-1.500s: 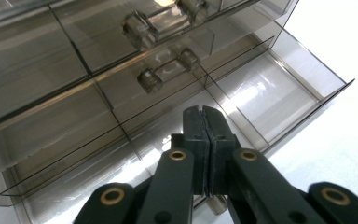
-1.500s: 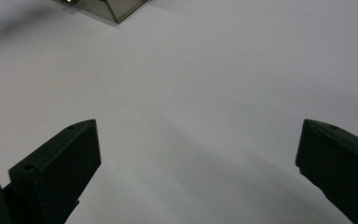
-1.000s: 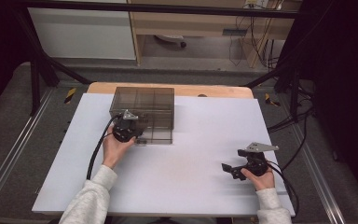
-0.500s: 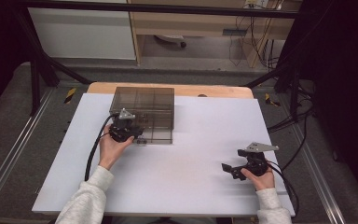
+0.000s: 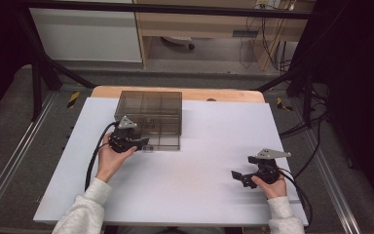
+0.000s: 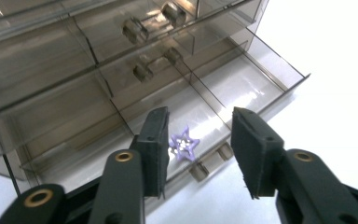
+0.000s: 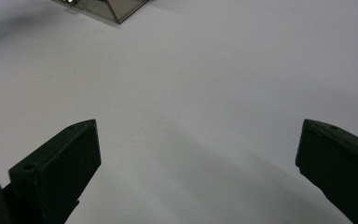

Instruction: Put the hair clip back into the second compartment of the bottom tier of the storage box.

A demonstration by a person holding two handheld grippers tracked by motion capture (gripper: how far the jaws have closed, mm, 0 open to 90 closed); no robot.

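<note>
One smoky plastic drawer box (image 5: pixel 150 118), one purple star (image 6: pixel 183 144), two grippers. The left gripper (image 6: pixel 199 151) has just been opening – jaws partly apart, gripping nothing – above the pulled-out bottom drawer (image 6: pixel 242 84), where the star lies near the front wall. The right gripper (image 7: pixel 198 172) gapes wide over the bare white table (image 5: pixel 199 165).

Bare white table (image 5: pixel 199 170) between both tools; smoky drawer cabinet (image 5: pixel 151 114) and its open drawer (image 6: pixel 242 88) ahead, left.
</note>
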